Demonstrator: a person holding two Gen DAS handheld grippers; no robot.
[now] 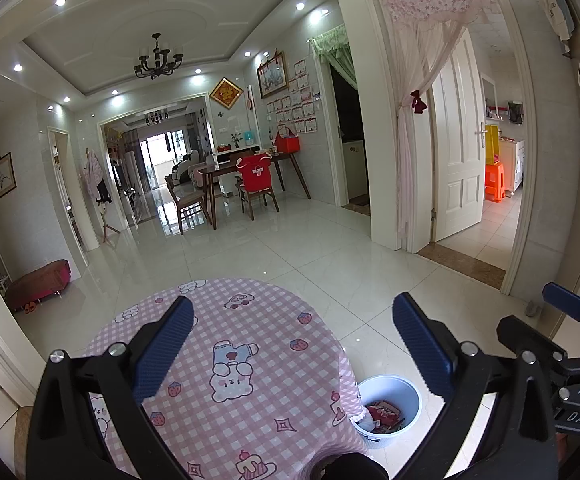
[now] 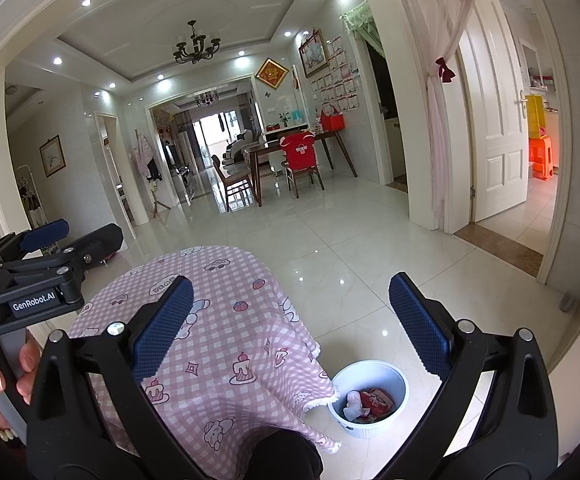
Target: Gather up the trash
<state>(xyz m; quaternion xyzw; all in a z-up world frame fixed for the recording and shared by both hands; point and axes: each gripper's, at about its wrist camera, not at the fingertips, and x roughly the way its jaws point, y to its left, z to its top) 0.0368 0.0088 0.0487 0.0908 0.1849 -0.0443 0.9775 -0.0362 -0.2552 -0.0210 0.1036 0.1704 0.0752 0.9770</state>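
Both sets of fingers spread wide, holding nothing: left gripper (image 1: pixel 291 344), right gripper (image 2: pixel 290 324). Worktop (image 1: pixel 226 364) bare of litter. Trash (image 2: pixel 369 402) already in white bin (image 2: pixel 399 384) on floor, just beside. Probably finished; near edge hidden.

- "GenRobot.AI" – white letters on the black body of the left gripper (image 2: pixel 34 300), seen from the right wrist camera
- "DAS" – white letters, cut off at the frame edge, on the black body of the right gripper (image 1: pixel 577 416), seen from the left wrist camera
- the wall sheets and the red diamond plaque (image 1: pixel 226 93) are too small to read
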